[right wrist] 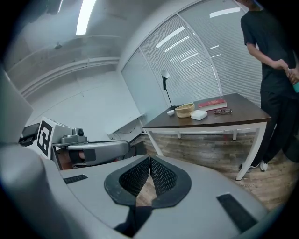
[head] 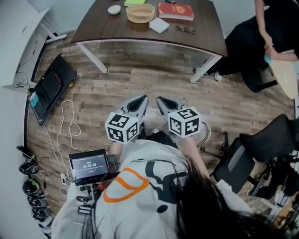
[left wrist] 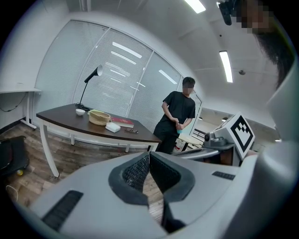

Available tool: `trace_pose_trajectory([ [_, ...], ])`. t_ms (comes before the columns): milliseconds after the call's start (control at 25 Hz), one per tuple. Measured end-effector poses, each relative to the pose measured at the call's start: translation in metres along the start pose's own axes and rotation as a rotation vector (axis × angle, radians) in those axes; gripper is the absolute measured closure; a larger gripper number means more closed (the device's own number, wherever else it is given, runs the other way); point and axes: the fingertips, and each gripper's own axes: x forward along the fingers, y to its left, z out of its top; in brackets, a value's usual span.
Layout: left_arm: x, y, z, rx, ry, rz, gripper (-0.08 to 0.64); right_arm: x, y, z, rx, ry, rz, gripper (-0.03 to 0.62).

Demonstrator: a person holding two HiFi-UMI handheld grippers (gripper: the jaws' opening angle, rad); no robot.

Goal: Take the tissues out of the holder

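Tissues [head: 159, 25] on far table [head: 107, 30], left gripper [head: 141, 101] and right gripper [head: 162, 101] both pressed together, empty

The desk [head: 140, 32] has a dark wood-look top, smooth with a faint sheen, on white painted metal legs [head: 91, 53]. The floor [head: 140, 84] is grey-brown wood plank, matt, with visible grain. On the desk, the basket [head: 140, 13] is woven from pale straw-like fibre, the book [head: 175, 11] has a glossy red cover, the small bowl [head: 114, 9] looks like glazed white ceramic, and the white pack [head: 159, 25] looks soft and matt. The left tool [left wrist: 149, 156] and right tool [right wrist: 149, 158] have smooth matt grey plastic shells. Their pads [left wrist: 135, 172] are dark rubber with a fine diamond-ridged texture. The 2 marker cubes [head: 122, 127] are matt white with black print. The person's top [head: 135, 196] is white cloth.
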Motion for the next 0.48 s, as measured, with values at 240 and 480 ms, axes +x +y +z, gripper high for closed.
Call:
trace_pose_trajectory([
  [240, 0.0018, -0.0056, 0.0017, 0.013, 0.002, -0.016, 0.560, -0.0062, -0.0025, 0.0012, 0.016, -0.019, -0.013, 0.577],
  [480, 0.0054, -0.0088, -0.0001, 0.019, 0.011, -0.021, 0.560, -0.0092, -0.0075, 0.0003, 0.024, -0.020, -0.017, 0.577],
])
